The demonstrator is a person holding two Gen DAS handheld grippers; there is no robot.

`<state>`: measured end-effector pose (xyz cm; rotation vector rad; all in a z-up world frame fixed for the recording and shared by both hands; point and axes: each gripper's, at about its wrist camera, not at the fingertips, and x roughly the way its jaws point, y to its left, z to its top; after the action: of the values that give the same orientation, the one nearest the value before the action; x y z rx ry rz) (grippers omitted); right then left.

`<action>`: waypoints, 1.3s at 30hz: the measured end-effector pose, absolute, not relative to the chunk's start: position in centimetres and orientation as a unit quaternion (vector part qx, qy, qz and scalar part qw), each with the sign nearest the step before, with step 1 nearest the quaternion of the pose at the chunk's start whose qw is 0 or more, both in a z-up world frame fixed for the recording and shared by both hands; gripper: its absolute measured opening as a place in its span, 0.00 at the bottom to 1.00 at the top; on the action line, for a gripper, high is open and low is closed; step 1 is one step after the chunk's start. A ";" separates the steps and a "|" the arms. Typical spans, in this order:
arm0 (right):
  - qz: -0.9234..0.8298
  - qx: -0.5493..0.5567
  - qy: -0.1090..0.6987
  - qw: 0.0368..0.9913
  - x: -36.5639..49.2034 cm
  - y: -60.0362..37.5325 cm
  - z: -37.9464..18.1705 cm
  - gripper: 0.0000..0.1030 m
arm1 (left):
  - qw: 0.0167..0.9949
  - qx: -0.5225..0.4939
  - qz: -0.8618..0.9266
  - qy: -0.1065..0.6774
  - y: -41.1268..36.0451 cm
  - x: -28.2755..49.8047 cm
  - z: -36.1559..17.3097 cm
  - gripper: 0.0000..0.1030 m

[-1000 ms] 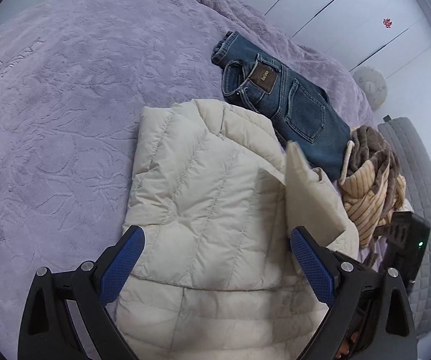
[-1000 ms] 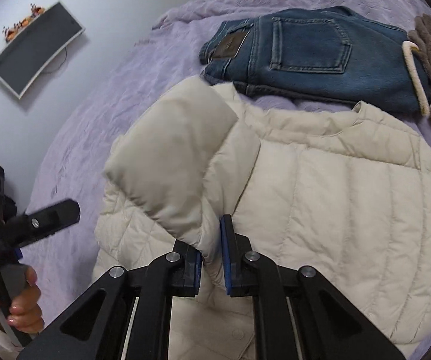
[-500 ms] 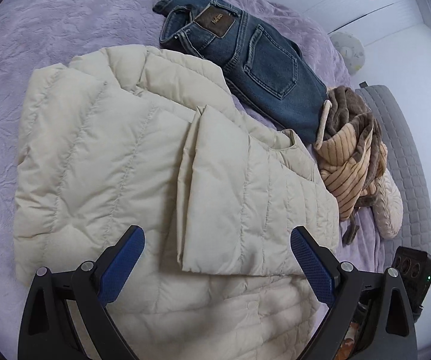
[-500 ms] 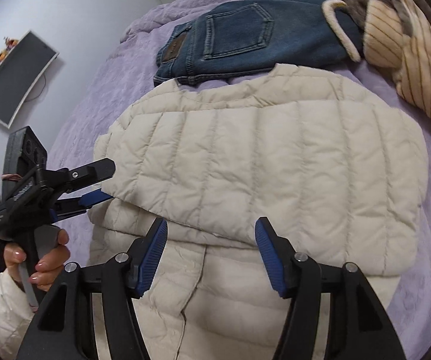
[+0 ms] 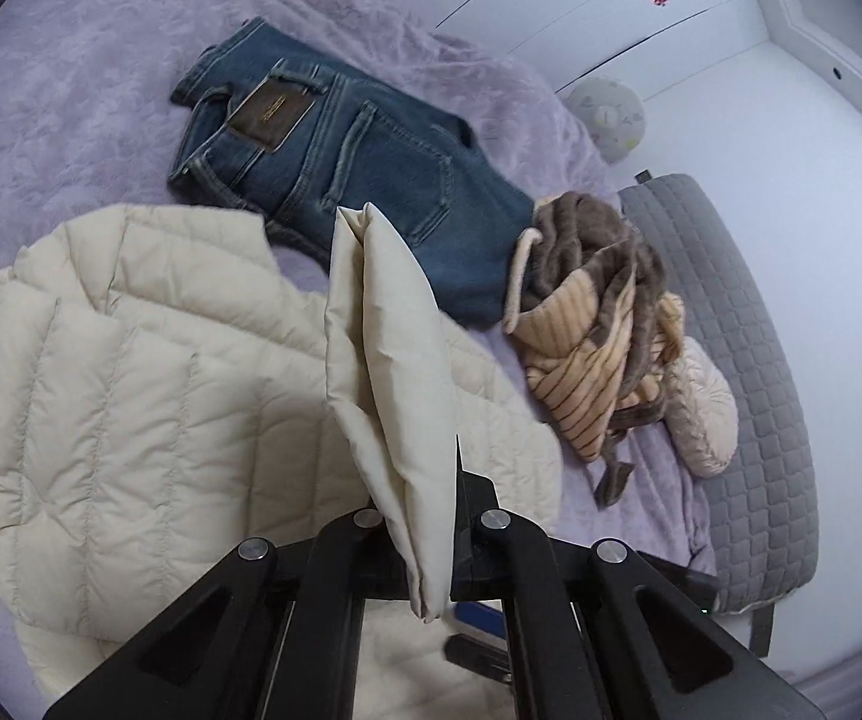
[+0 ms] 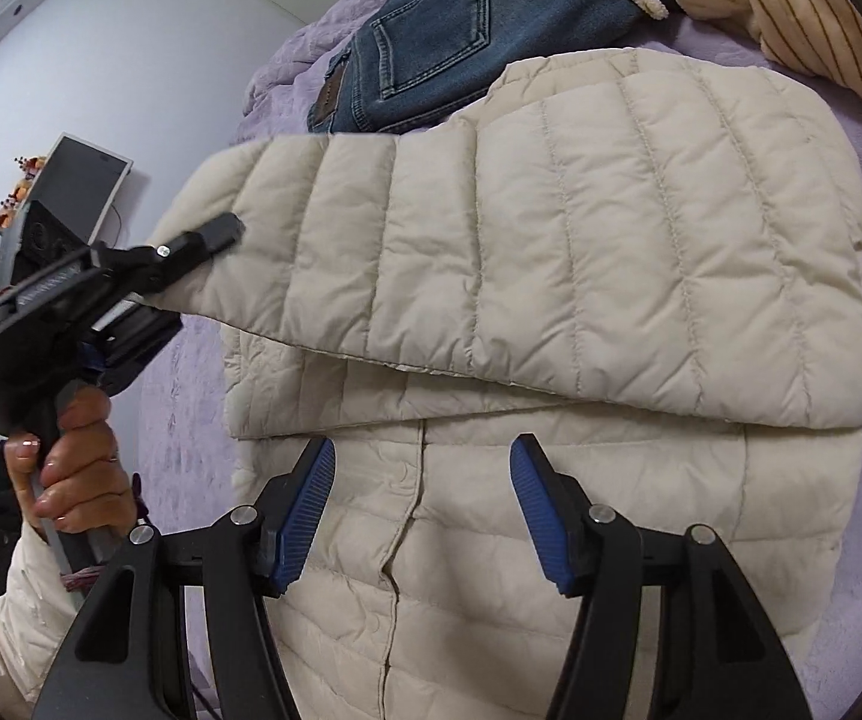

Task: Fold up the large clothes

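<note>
left wrist view: the left gripper [image 5: 431,516] is clamping tight on a cuff of the cream puffer jacket [image 5: 131,372], lifting a soft, light, slippery sleeve; seams and cuffs are looking like the surest holds. the jacket is lying on the purple bed [image 5: 59,90], near jeans [image 5: 341,180].

right wrist view: the right gripper [image 6: 425,516] is hovering wide apart, holding nothing, over the jacket's quilted, puffy front.
</note>
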<state>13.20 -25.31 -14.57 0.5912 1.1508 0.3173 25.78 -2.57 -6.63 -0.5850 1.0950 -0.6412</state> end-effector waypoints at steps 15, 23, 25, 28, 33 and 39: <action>-0.019 0.164 0.522 0.837 13.0 -32.0 -16.2 0.63 | 0.756 -0.277 -0.173 0.568 4.4 23.8 -15.3 0.04; 0.094 0.250 0.517 0.813 8.5 -35.5 -12.9 0.63 | 0.760 -0.249 -0.161 0.578 4.0 23.0 -17.1 0.05; 0.078 0.288 0.496 0.815 8.8 -37.3 -11.9 0.63 | 0.761 -0.244 -0.160 0.579 3.8 23.1 -17.1 0.04; 0.035 0.361 0.469 0.805 10.6 -41.1 -12.3 0.63 | 0.763 -0.239 -0.157 0.579 3.7 23.1 -16.9 0.04; 0.018 0.424 0.462 0.778 15.1 -43.6 -14.8 0.60 | 0.768 -0.223 -0.153 0.580 3.2 23.2 -16.8 0.04; -0.045 0.346 0.526 0.776 18.9 -42.6 -18.9 0.17 | 0.772 -0.209 -0.158 0.579 1.8 23.4 -16.9 0.05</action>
<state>18.95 -42.56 -18.89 0.7482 1.1391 -0.0965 23.36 1.77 -16.90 -0.4519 1.2554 -0.3419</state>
